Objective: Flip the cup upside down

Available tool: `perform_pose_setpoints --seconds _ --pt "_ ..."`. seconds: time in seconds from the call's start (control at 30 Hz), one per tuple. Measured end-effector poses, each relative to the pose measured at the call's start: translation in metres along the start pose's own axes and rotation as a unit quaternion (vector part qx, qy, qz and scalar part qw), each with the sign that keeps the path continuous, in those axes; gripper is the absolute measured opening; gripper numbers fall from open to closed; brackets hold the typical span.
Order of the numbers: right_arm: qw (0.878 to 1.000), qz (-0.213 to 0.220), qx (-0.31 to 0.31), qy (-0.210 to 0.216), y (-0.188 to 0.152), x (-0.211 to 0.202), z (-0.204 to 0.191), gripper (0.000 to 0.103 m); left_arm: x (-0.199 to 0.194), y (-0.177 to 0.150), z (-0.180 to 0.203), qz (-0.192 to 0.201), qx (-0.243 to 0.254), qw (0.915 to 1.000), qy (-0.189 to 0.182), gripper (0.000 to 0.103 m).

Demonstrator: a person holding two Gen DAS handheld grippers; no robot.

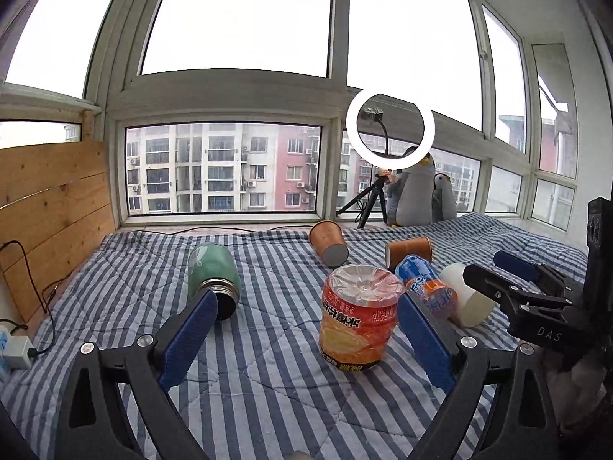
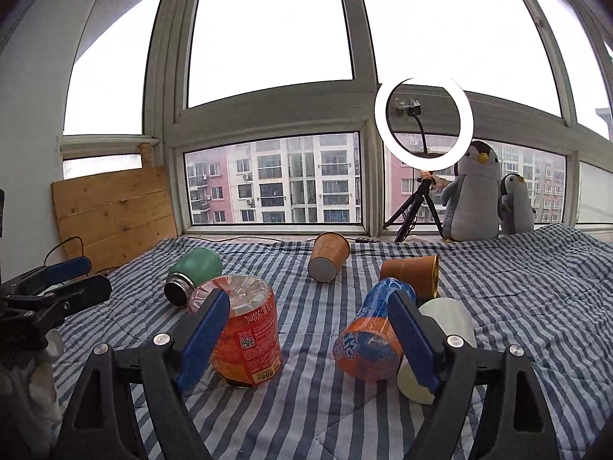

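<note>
Several cups lie on the striped bedspread (image 1: 268, 383). A green steel-rimmed cup (image 1: 212, 276) lies on its side, mouth toward me; it also shows in the right wrist view (image 2: 193, 270). Two brown paper cups (image 1: 328, 243) (image 1: 409, 251) lie on their sides farther back, also in the right wrist view (image 2: 328, 256) (image 2: 412, 274). A white cup (image 1: 465, 299) (image 2: 446, 322) lies on its side at the right. My left gripper (image 1: 306, 333) is open and empty. My right gripper (image 2: 306, 329) is open and empty, and shows at the right of the left wrist view (image 1: 502, 272).
An orange bottle (image 1: 360, 322) (image 2: 245, 337) stands bottom up between the left fingers. A blue-orange bottle (image 1: 425, 285) (image 2: 373, 333) lies beside the white cup. A ring light on a tripod (image 1: 389, 130) and plush penguins (image 1: 415, 188) stand by the window. A wooden board (image 1: 49, 211) is at the left.
</note>
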State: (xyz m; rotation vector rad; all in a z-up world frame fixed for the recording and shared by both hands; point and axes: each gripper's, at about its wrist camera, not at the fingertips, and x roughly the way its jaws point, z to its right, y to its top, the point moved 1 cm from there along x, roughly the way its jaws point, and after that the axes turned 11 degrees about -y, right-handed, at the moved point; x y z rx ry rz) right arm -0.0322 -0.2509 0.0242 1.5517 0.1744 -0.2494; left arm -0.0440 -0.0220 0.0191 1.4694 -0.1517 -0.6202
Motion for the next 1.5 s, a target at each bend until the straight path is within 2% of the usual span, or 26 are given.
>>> perform_pose_setpoints --seconds 0.2,0.33,0.6,0.77,1.0,1.23,1.4,1.5 --pt "0.998 0.038 -0.033 -0.042 -0.006 -0.017 -0.015 0.082 -0.009 -0.012 0.018 0.031 0.028 0.9985 0.034 0.1" --pt "0.997 0.05 -0.037 -0.049 -0.008 -0.019 -0.017 0.082 0.001 -0.017 0.02 0.041 0.028 0.9978 0.045 0.102" --pt "0.997 0.049 -0.011 -0.051 -0.013 -0.017 -0.009 0.082 0.014 -0.024 0.016 0.034 0.024 0.9978 0.051 0.102" --pt "0.998 0.042 0.009 -0.047 -0.014 -0.015 -0.001 0.082 0.005 -0.025 0.01 0.056 0.013 0.997 0.052 0.102" --pt "0.998 0.042 -0.007 -0.049 -0.014 -0.015 -0.009 0.082 0.009 -0.025 0.0 0.044 -0.008 0.9978 0.05 0.102" --pt "0.998 0.042 -0.01 -0.052 -0.014 -0.015 -0.009 0.082 0.006 -0.026 0.002 0.051 0.0 0.9972 0.054 0.102" --pt "0.998 0.037 -0.01 -0.049 -0.014 -0.013 -0.009 0.082 0.012 -0.026 0.005 0.04 0.008 0.9978 0.052 0.102" --pt "0.998 0.039 -0.006 -0.048 -0.014 -0.014 -0.007 0.082 0.006 -0.026 0.007 0.052 0.015 0.9971 0.054 0.102"
